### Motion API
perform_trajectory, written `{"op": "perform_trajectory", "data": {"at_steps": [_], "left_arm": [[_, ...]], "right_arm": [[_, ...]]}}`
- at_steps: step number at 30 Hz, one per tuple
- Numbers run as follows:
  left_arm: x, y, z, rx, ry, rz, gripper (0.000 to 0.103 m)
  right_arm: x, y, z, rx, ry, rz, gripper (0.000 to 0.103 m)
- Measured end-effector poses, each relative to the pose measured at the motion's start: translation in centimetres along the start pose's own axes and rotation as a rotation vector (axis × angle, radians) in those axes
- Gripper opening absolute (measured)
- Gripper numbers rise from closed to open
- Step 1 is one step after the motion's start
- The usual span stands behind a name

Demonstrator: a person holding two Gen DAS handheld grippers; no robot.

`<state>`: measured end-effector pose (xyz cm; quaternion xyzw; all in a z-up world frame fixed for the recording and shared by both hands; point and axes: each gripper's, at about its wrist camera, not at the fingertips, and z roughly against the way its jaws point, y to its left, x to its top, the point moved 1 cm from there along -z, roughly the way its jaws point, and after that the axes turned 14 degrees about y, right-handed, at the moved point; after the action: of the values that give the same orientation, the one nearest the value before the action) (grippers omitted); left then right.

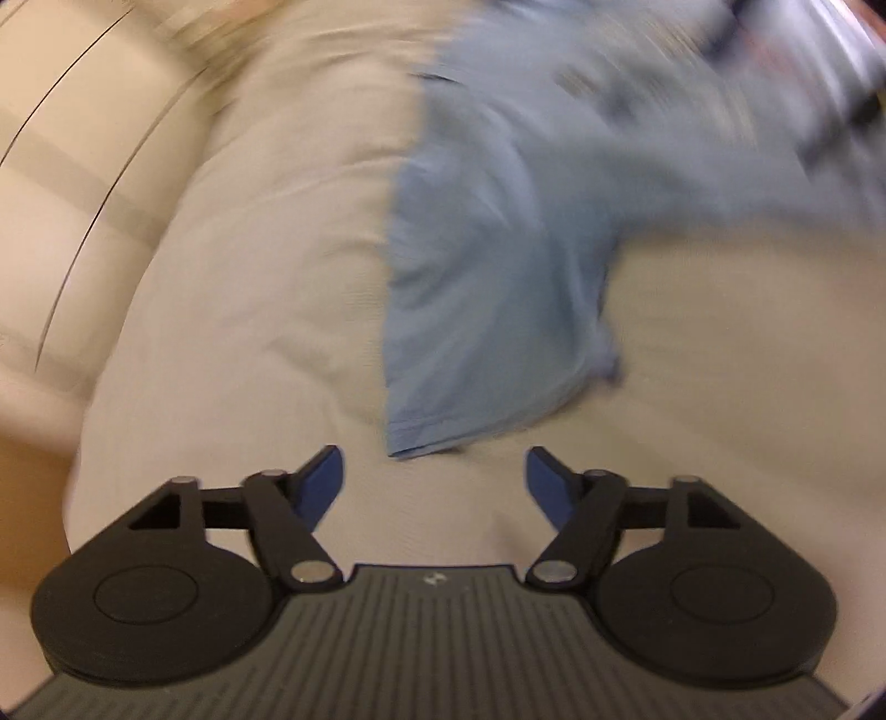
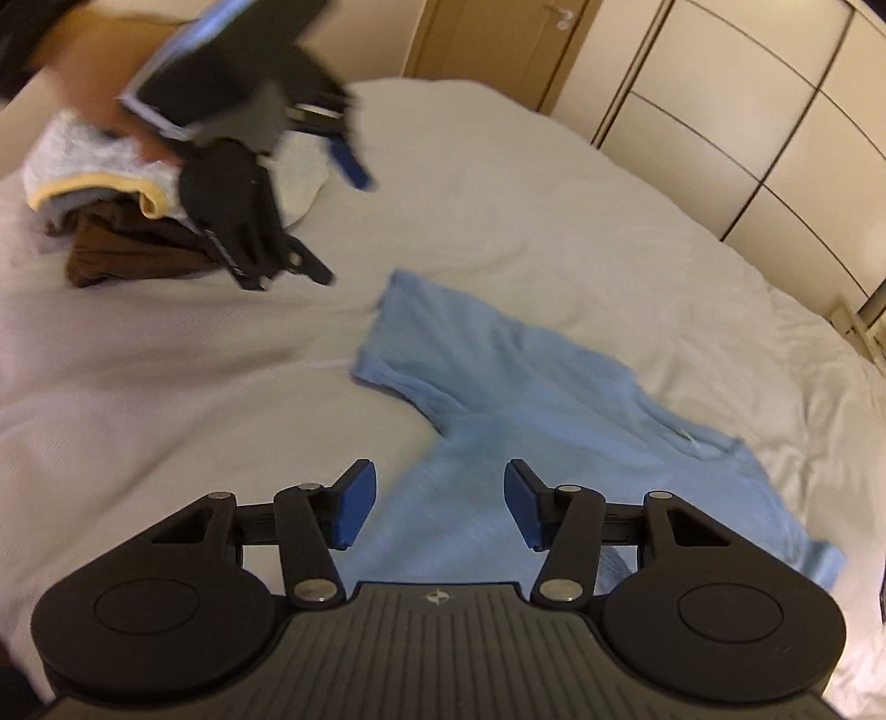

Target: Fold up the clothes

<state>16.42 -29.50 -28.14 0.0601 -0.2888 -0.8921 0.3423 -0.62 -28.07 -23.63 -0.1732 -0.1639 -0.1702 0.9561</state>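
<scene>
A light blue T-shirt [image 2: 554,399] lies spread on the white bed sheet [image 2: 554,194], one sleeve reaching toward the upper left. My right gripper [image 2: 440,504] hovers over the shirt's body, open, its blue pads apart with cloth seen below them but not pinched. In the left wrist view, which is motion-blurred, the same T-shirt [image 1: 498,249] fills the upper right. My left gripper [image 1: 434,482] stands open just below a sleeve hem, with nothing between its fingers. The left gripper [image 2: 332,219] also shows blurred at the upper left of the right wrist view, held in a person's hand.
A pile of clothes [image 2: 111,221], brown cloth under a white piece with yellow trim, sits on the bed at the far left. Cream wardrobe doors [image 2: 747,111] line the right side, and a wooden door [image 2: 498,44] stands behind. The wardrobe [image 1: 66,166] borders the bed.
</scene>
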Motion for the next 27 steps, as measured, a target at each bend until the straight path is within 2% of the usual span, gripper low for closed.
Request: {"op": "perform_trajectory", "data": {"at_steps": [1,3,6,10,15,19,21,26,27], "left_arm": [[-0.3,-0.3,-1.4,0.012,-0.006,-0.081,0.045],[-0.8,-0.8,-4.2,0.035,-0.019,-0.229,0.034],[-0.9,-0.7,-7.0,0.082,-0.059,-0.336,0.035],[-1.0,-0.5,-8.9,0.132,-0.139,-0.471,0.042],[-1.7,-0.2,-9.9,0.166,-0.225,-0.626,0.044],[-2.2,0.1,-10.5,0.171,-0.257,-0.671,0.041],[-2.2,0.2,-10.7,0.163,-0.261,-0.669,0.039],[-1.8,1.0,-10.8,0.146,-0.248,-0.641,0.021],[-1.8,1.2,-10.7,0.143,-0.244,-0.635,0.016]], "right_arm": [[0.9,0.9,-1.1,-0.009,0.01,0.002,0.052],[2.2,2.1,-3.3,-0.022,0.036,-0.007,0.052],[3.7,3.4,-5.7,-0.044,0.053,-0.029,0.052],[5.4,4.3,-8.0,-0.058,0.07,-0.036,0.052],[6.9,5.5,-10.3,-0.087,0.082,0.052,0.052],[7.6,6.7,-11.9,-0.138,0.086,0.146,0.052],[8.0,7.1,-12.5,-0.171,0.083,0.184,0.046],[8.7,7.6,-13.8,-0.222,0.111,0.215,0.035],[8.9,7.6,-13.9,-0.223,0.111,0.209,0.031]]}}
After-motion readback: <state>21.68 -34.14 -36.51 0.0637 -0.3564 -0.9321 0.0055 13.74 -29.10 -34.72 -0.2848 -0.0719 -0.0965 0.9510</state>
